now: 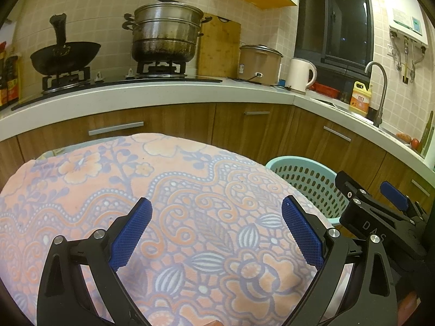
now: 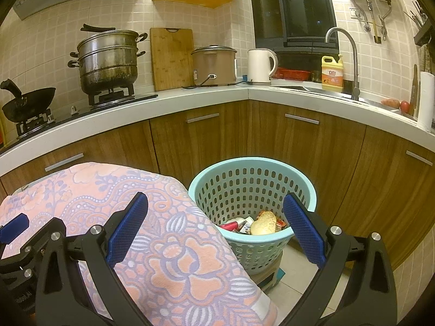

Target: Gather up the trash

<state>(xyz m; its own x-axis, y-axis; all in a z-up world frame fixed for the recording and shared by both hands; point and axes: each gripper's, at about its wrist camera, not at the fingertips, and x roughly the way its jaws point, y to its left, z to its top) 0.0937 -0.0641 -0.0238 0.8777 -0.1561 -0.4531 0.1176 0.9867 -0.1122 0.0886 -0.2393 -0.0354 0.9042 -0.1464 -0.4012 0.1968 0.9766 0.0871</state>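
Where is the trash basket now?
In the right wrist view, the light blue basket stands on the floor, right of the floral cloth, before the wooden cabinets.

A pink cloth (image 2: 168,258) patterned with lilac flowers and white dots lay beside a pale turquoise perforated basket (image 2: 252,187), against wood-grain brown cabinets (image 2: 304,146) and beige-tiled walls (image 2: 49,24).
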